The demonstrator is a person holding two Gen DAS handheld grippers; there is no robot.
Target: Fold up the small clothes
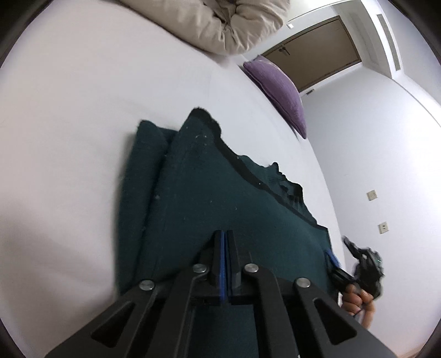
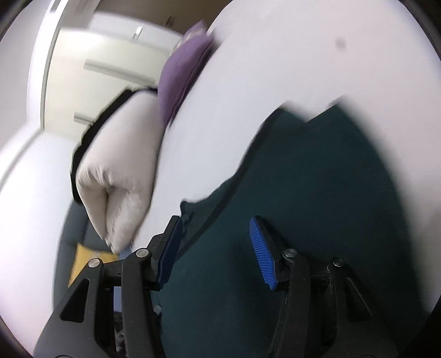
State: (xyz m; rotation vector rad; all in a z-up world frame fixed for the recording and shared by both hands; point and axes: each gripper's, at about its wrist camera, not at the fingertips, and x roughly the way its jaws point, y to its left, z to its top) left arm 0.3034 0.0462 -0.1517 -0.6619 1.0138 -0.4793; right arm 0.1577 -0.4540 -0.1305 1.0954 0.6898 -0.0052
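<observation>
A dark teal knit garment (image 1: 220, 192) lies partly folded on a white bed (image 1: 69, 124), with a layer doubled along its left side. My left gripper (image 1: 225, 236) sits over its near part with the jaws closed together; whether cloth is pinched between them is hidden. My right gripper (image 2: 217, 228) is open, its blue pads (image 2: 261, 256) spread over the garment (image 2: 317, 192), with nothing between them. The right gripper and the hand holding it also show in the left wrist view (image 1: 358, 264), at the garment's right edge.
A beige duvet (image 1: 220, 24) is bunched at the far end of the bed and shows in the right wrist view (image 2: 118, 165). A purple pillow (image 1: 281, 91) lies at the bed's far right edge. A wall with sockets (image 1: 372, 195) stands beyond.
</observation>
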